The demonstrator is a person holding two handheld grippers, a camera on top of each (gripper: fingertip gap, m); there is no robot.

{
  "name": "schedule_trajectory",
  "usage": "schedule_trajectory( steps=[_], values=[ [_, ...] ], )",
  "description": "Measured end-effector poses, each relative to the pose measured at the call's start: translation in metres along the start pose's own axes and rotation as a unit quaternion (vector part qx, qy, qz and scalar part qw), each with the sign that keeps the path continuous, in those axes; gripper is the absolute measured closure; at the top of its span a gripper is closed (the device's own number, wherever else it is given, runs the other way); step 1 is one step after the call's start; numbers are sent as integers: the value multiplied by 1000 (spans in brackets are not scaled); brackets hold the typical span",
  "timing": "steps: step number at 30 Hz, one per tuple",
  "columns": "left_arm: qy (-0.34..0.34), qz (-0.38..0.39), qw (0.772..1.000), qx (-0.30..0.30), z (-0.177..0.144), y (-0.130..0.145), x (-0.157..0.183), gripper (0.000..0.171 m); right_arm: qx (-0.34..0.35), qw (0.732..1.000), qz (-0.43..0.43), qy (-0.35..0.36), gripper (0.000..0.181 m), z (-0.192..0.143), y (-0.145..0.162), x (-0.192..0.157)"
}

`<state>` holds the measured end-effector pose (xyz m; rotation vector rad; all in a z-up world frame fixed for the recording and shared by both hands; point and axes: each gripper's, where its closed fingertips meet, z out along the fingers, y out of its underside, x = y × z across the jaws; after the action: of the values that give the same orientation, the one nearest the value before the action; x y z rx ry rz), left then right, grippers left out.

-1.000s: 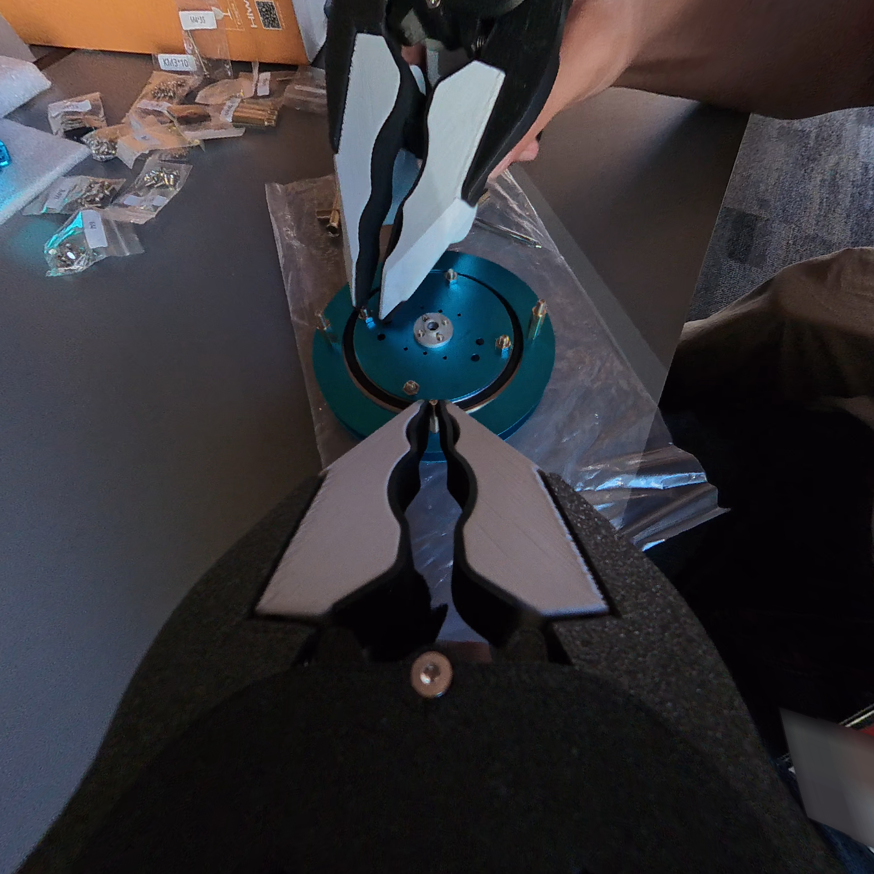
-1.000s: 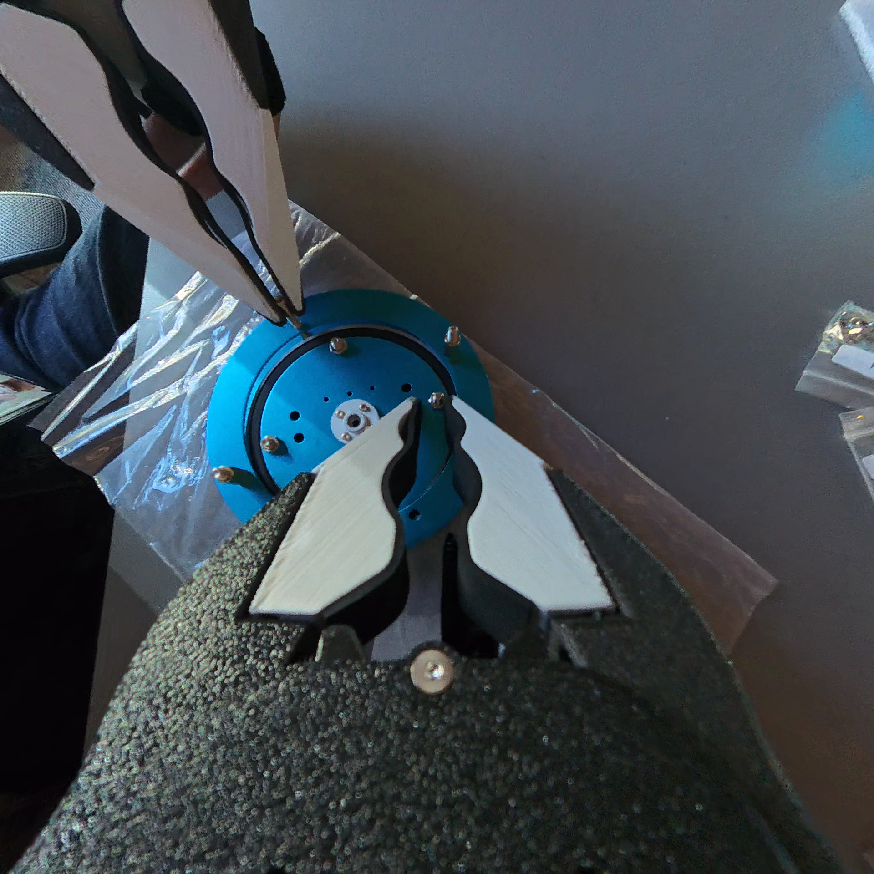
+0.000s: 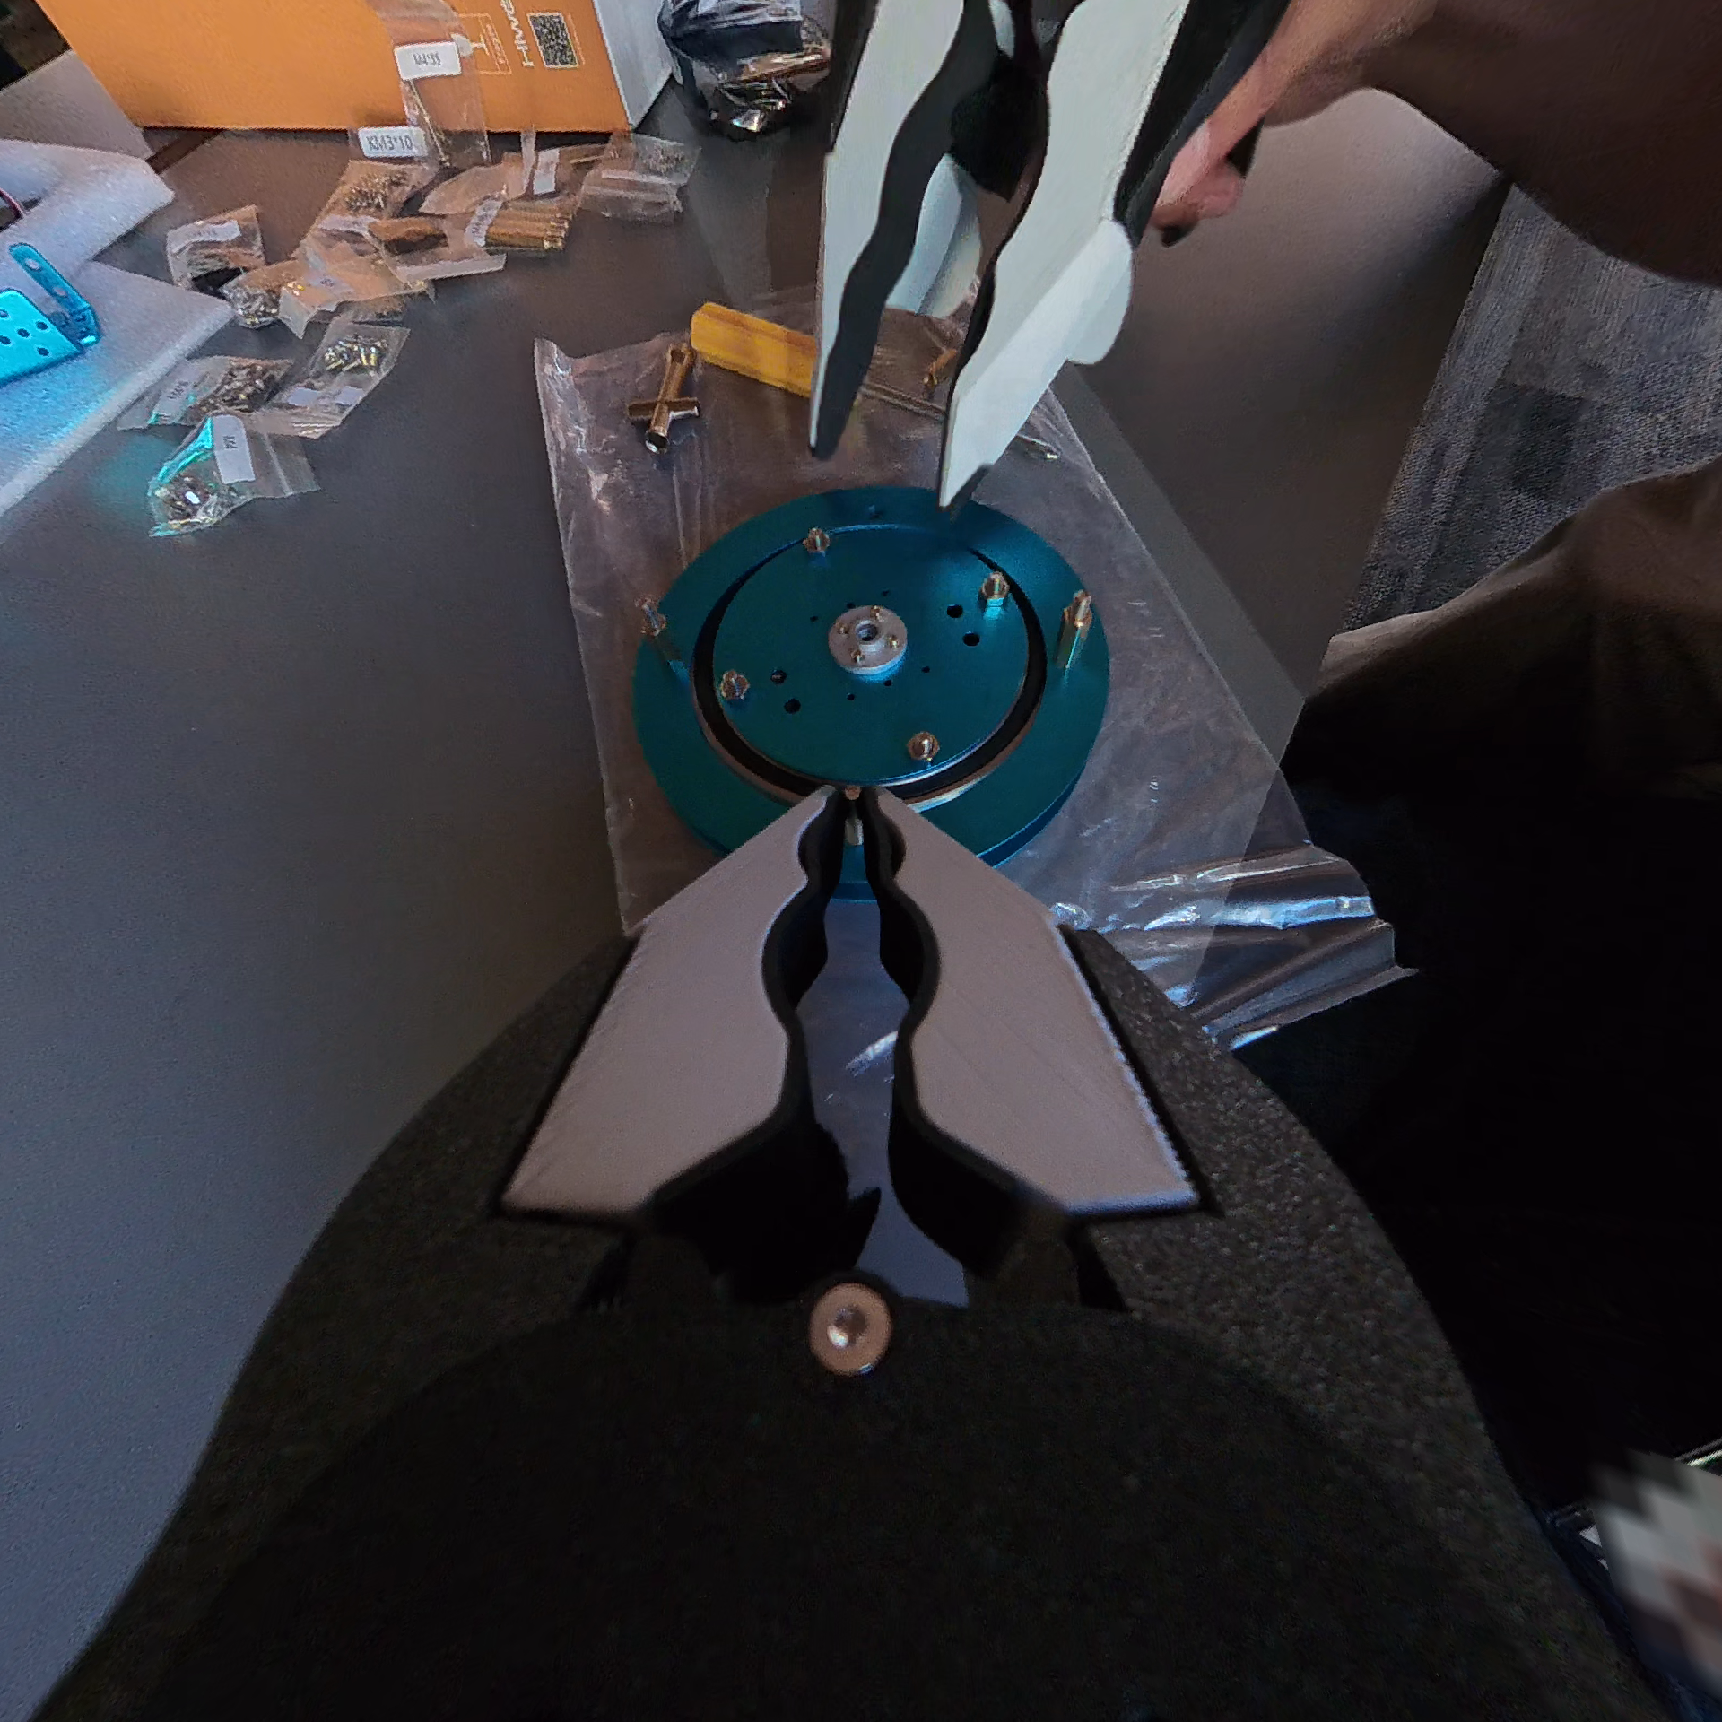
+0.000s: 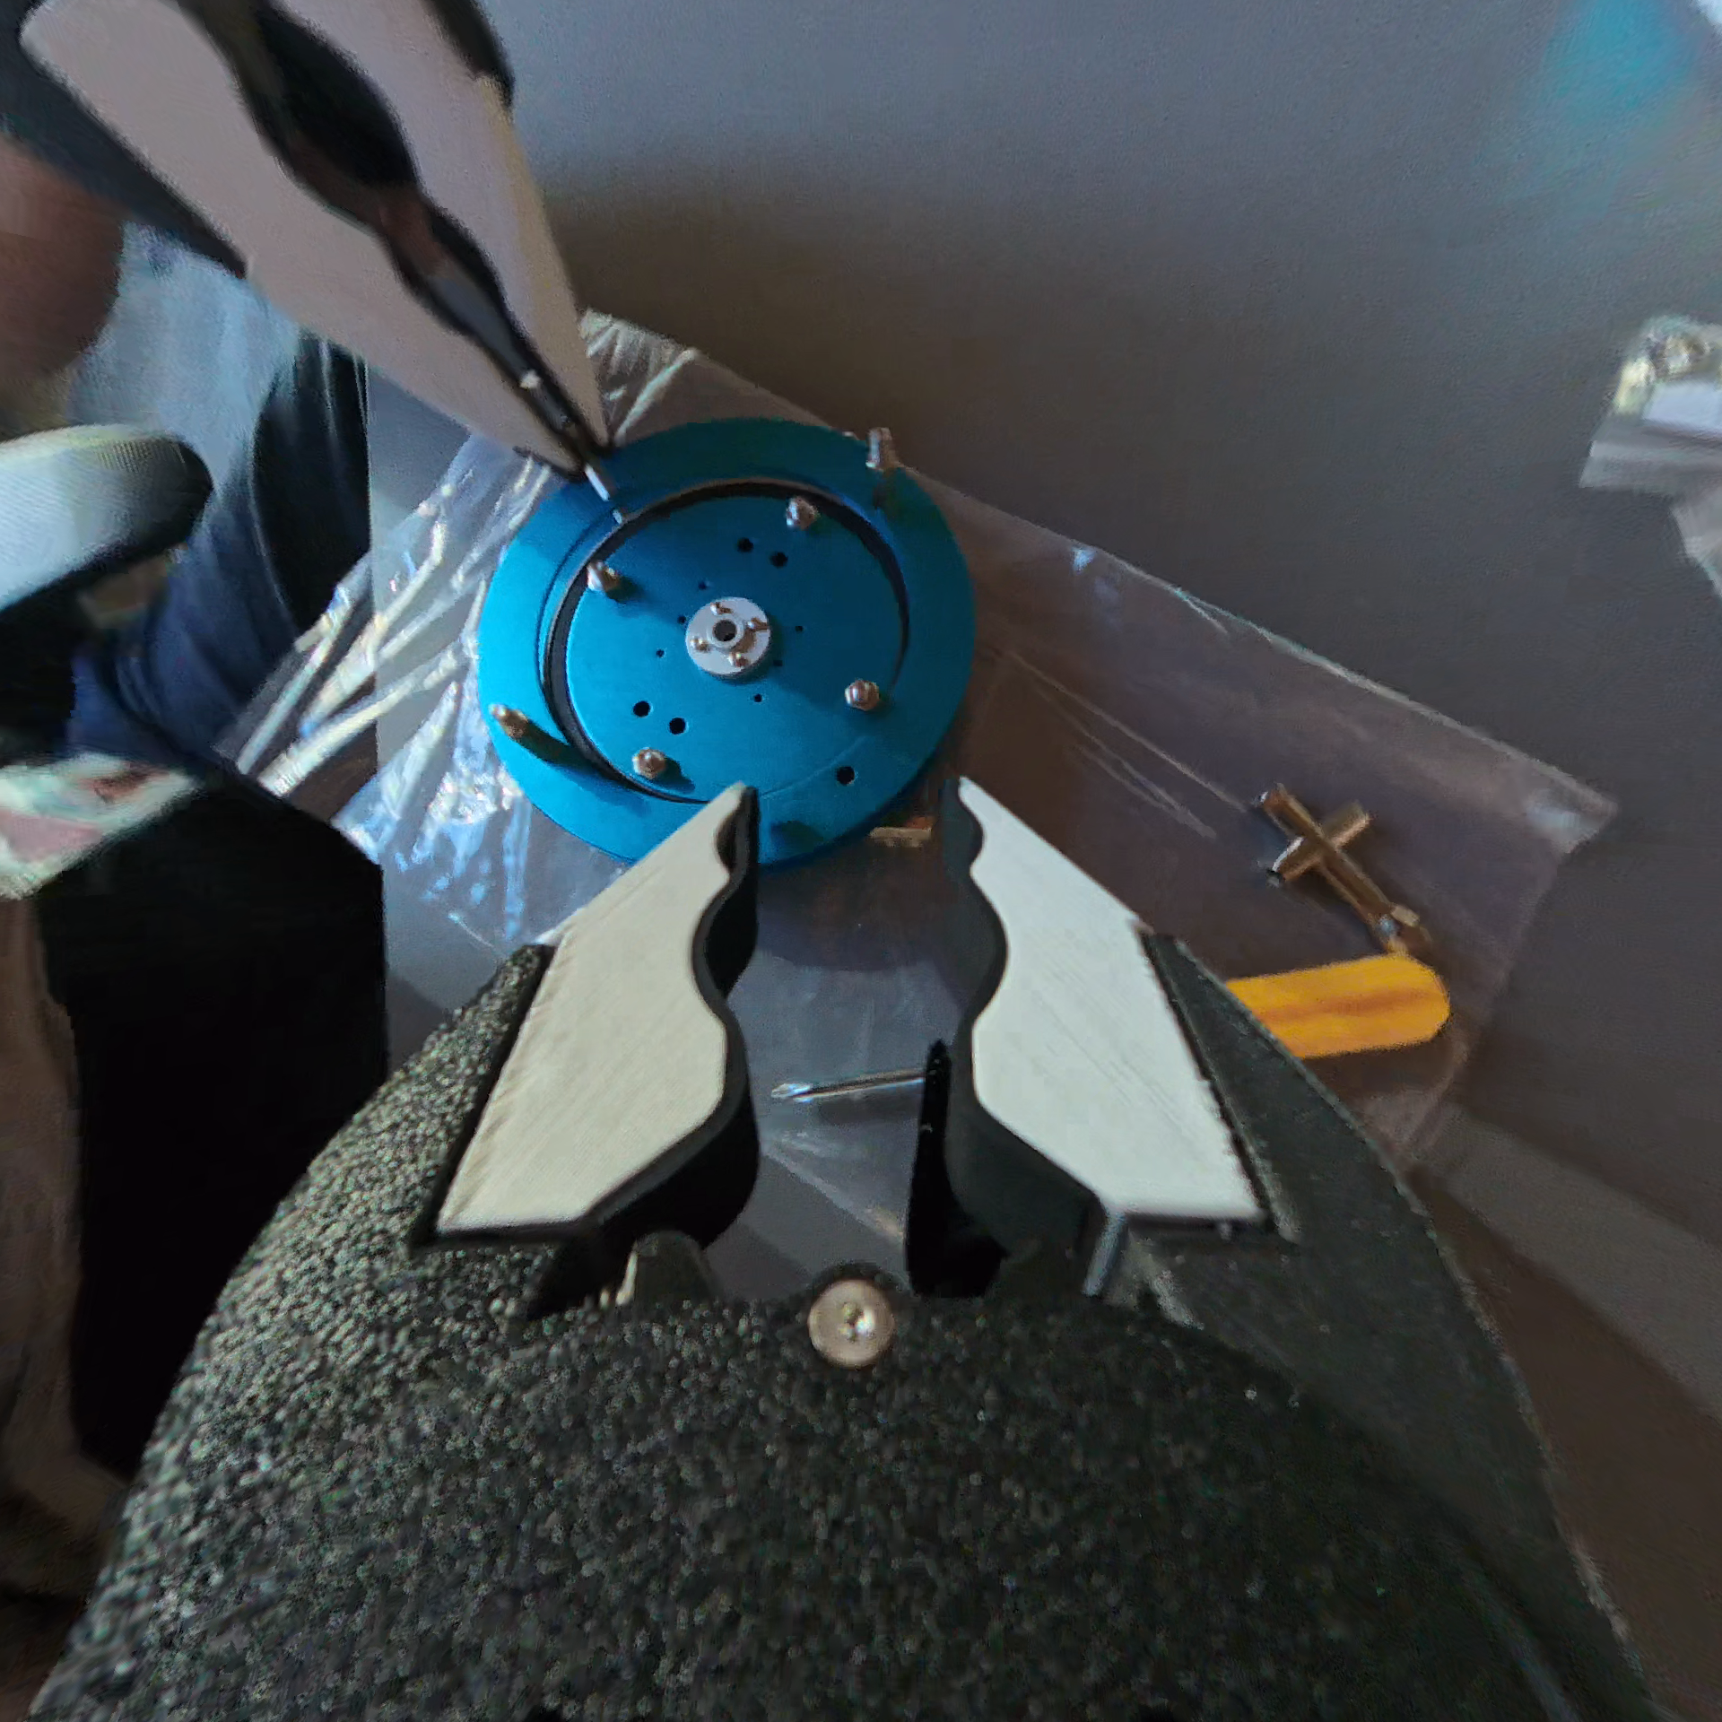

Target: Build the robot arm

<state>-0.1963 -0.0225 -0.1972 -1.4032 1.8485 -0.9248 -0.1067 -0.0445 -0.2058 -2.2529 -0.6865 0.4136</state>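
Plastic sheeting [image 3: 1165, 801] lies along the desk [image 3: 280, 745] edge nearest you, and on it sits the blue round plate [image 3: 1053, 773], with a smaller blue disc [image 3: 839, 717] set inside a black ring and a silver hub [image 3: 868, 637] at its centre. Brass standoffs [image 3: 1077, 622] stand upright around the plate.

Your left hand-held gripper [image 3: 850, 799] is clenched on a thin metal pin [image 3: 852, 813], with its tips just at the plate's near rim. Your right hand-held gripper [image 4: 843, 806] is released, its fingers [image 4: 1053, 978] spread and holding nothing; it hangs over the plate's far rim, and whether a tip touches the rim you cannot tell from either view.

Past the plate on the sheeting lie a brass cross-shaped wrench [image 3: 663, 408], a yellow-handled tool [image 3: 753, 347] and a loose screw [image 4: 853, 1086]. Toward the desk's far left corner you have small bags of hardware [image 3: 307, 317], white foam [image 3: 84, 307] with a blue bracket [image 3: 37, 321], and an orange box [image 3: 307, 56].
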Motion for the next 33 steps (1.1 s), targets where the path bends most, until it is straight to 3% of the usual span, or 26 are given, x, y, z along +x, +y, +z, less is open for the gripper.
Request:
schedule_trajectory(
  steps=[2,4,6,11,14,17,23,28,33],
  values=[
    [-1,-5,1000,2,0,0,1,169,8,998,61,-24,123,-1,2,-9],
    [-3,-8,1000,4,1,-1,1,169,7,992,115,-52,125,3,6,-17],
    [-1,-10,1000,6,2,-1,2,169,34,982,158,-94,115,4,0,-27],
    [2,-16,1000,11,1,-1,4,169,88,925,308,-206,120,-3,-12,-21],
    [-1,-14,1000,15,0,-1,5,169,83,900,345,-253,140,-3,-6,-14],
    [5,-14,1000,19,0,-2,7,169,79,867,381,-310,132,-5,-9,-19],
    [8,-10,999,29,0,-5,7,170,51,863,394,-314,133,-3,-8,-18],
    [54,0,997,47,-2,-16,31,169,43,847,408,-338,131,0,-12,-18],
    [18,12,1000,21,0,-2,24,169,13,868,380,-318,152,-1,-4,-17]
  ],
)
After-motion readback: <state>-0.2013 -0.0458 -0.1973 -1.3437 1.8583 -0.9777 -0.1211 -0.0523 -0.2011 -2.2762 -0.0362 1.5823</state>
